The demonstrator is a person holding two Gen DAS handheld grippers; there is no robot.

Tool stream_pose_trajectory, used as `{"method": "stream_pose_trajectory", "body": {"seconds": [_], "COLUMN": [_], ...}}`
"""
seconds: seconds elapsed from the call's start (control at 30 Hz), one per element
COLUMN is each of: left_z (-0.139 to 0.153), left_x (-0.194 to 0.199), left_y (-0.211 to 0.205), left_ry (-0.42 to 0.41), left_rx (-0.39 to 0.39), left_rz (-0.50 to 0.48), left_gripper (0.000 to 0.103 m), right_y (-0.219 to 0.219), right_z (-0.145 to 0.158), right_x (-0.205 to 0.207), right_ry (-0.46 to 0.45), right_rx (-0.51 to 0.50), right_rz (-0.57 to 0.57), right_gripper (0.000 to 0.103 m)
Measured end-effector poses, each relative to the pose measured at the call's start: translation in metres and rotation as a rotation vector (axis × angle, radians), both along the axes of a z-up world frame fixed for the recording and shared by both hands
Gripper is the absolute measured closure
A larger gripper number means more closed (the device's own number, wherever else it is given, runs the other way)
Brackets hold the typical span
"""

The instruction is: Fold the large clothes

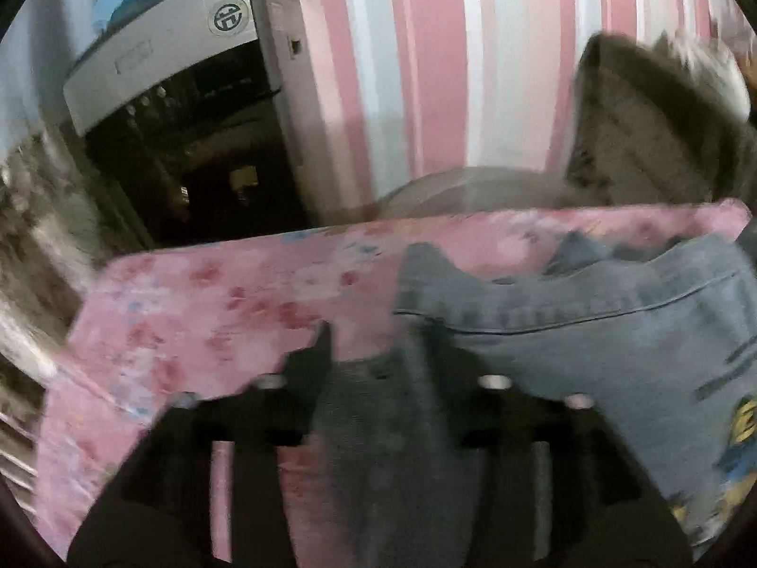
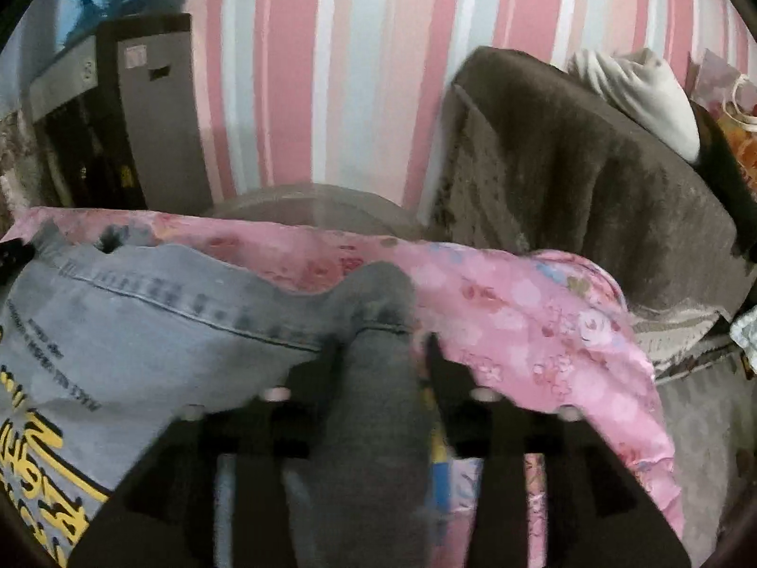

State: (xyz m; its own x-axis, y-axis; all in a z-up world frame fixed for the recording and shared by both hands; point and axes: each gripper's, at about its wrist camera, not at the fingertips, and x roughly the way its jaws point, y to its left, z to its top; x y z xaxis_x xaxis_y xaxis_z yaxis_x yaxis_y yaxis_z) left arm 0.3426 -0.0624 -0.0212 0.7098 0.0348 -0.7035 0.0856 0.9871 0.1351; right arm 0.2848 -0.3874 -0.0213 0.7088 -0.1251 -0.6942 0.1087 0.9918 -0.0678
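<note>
Looking along your left tool (image 1: 378,336), you see its two black fingers spread, with a grey fabric fold (image 1: 374,407) of the garment lying in the gap; blur hides whether the fingers touch the cloth. The garment is a light-blue denim-coloured piece with dark stitching and a yellow-and-black print (image 1: 591,355). It lies spread to the right of this tool, on a pink floral-print bed cover (image 1: 198,312) that extends ahead and to the left.

Your right tool (image 2: 378,345) is likewise spread. A grey fold of the same garment (image 2: 378,378) runs up between its fingers, and you cannot tell whether either finger presses on it. The garment body (image 2: 142,331), with yellow lettering, lies to the left of this tool. The pink cover (image 2: 520,322) lies ahead and to the right.

Beyond both tools stands a wall with pink, white and pale-blue vertical stripes (image 2: 355,71). A dark appliance with a white top panel (image 1: 180,109) stands ahead-left of the left tool. A brown plush blanket (image 2: 591,165) is draped ahead-right of the right tool.
</note>
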Motion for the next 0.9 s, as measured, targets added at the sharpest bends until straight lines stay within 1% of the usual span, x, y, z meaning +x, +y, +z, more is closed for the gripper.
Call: {"method": "stream_pose_trajectory", "body": {"seconds": [0.03, 0.07, 0.1, 0.13, 0.17, 0.2, 0.23, 0.27, 0.33, 0.37, 0.4, 0.47, 0.5, 0.53, 0.6, 0.7, 0.77, 0.8, 0.87, 0.9], "left_z": [0.001, 0.004, 0.012, 0.02, 0.034, 0.045, 0.055, 0.069, 0.083, 0.087, 0.088, 0.081, 0.071, 0.063, 0.046, 0.027, 0.013, 0.008, -0.003, -0.01], "left_x": [-0.002, -0.005, -0.012, -0.019, -0.029, -0.038, -0.045, -0.057, -0.074, -0.084, -0.089, -0.103, -0.111, -0.115, -0.127, -0.138, -0.138, -0.138, -0.134, -0.13], "left_y": [0.006, 0.009, 0.015, 0.018, 0.02, 0.021, 0.021, 0.016, 0.002, -0.009, -0.018, -0.039, -0.052, -0.061, -0.073, -0.081, -0.083, -0.082, -0.077, -0.071], "left_ry": [0.006, 0.003, -0.019, -0.042, -0.069, -0.094, -0.114, -0.149, -0.181, -0.186, -0.183, -0.178, -0.171, -0.147, -0.13, -0.112, -0.065, -0.05, -0.036, -0.025], "left_rx": [-0.006, -0.014, -0.021, -0.026, -0.043, -0.066, -0.083, -0.125, -0.194, -0.231, -0.249, -0.241, -0.23, -0.228, -0.212, -0.185, -0.14, -0.113, -0.038, -0.013], "left_rz": [0.008, 0.01, 0.024, 0.03, 0.029, 0.02, 0.014, -0.002, -0.046, -0.071, -0.091, -0.116, -0.122, -0.135, -0.137, -0.128, -0.112, -0.1, -0.06, -0.036], "left_gripper": [0.046, 0.046, 0.046, 0.043, 0.036, 0.032, 0.022, 0.014, 0.008, 0.007, 0.007, 0.006, 0.006, 0.006, 0.006, 0.004, 0.004, 0.003, 0.003, 0.003], "right_y": [-0.002, -0.003, -0.004, -0.005, -0.005, -0.004, -0.001, 0.003, 0.013, 0.017, 0.027, 0.045, 0.058, 0.069, 0.088, 0.106, 0.113, 0.115, 0.113, 0.108], "right_z": [0.006, 0.016, 0.023, 0.036, 0.046, 0.057, 0.069, 0.079, 0.092, 0.094, 0.094, 0.085, 0.077, 0.069, 0.05, 0.029, 0.014, 0.003, -0.012, -0.019], "right_x": [-0.006, -0.015, -0.024, -0.036, -0.047, -0.057, -0.068, -0.076, -0.086, -0.089, -0.093, -0.095, -0.098, -0.099, -0.105, -0.111, -0.113, -0.112, -0.107, -0.105], "right_ry": [-0.021, -0.053, -0.081, -0.133, -0.178, -0.219, -0.256, -0.285, -0.321, -0.333, -0.34, -0.317, -0.303, -0.281, -0.244, -0.199, -0.136, -0.083, 0.002, 0.031], "right_rx": [-0.009, -0.012, -0.014, -0.008, 0.007, 0.027, 0.062, 0.101, 0.157, 0.179, 0.204, 0.197, 0.188, 0.184, 0.152, 0.11, 0.103, 0.099, 0.076, 0.072], "right_rz": [-0.014, -0.028, -0.04, -0.054, -0.059, -0.061, -0.051, -0.034, -0.026, -0.022, -0.018, 0.007, 0.015, 0.034, 0.067, 0.095, 0.102, 0.107, 0.1, 0.086], "right_gripper": [0.047, 0.043, 0.038, 0.027, 0.019, 0.016, 0.016, 0.015, 0.011, 0.01, 0.009, 0.009, 0.009, 0.009, 0.009, 0.009, 0.009, 0.009, 0.009, 0.009]}}
